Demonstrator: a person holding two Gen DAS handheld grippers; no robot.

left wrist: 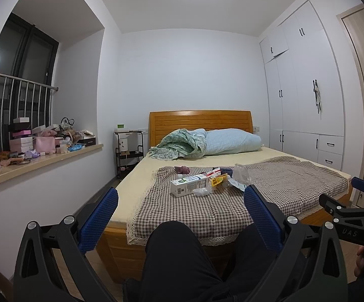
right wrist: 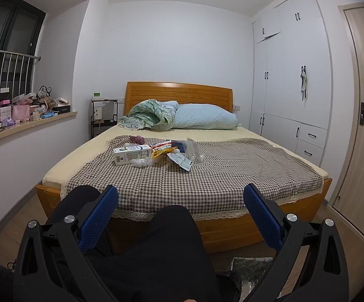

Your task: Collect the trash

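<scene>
- At twelve o'clock on the bed, trash: carton, wrappers, clear plastic.
- Your left gripper and right gripper gape, empty.
- Carton likely light, stiff: pinch its sides. Plastic is probably flimsy and slippery.

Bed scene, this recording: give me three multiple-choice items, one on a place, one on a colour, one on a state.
1. Where does the trash lie?
A. on the checked cloth on the bed
B. on the window sill
C. on the floor by the door

2. What colour are the pads of both grippers?
A. red
B. blue
C. white

3. How do the two grippers stand?
A. both shut on trash
B. left shut, right open
C. both open and holding nothing

Answers:
1 A: the milk carton, yellow wrapper and clear plastic bag sit together on the checked cloth.
2 B: the pads show blue in both wrist views.
3 C: the left gripper and right gripper have their fingers wide apart, nothing between them.
</scene>
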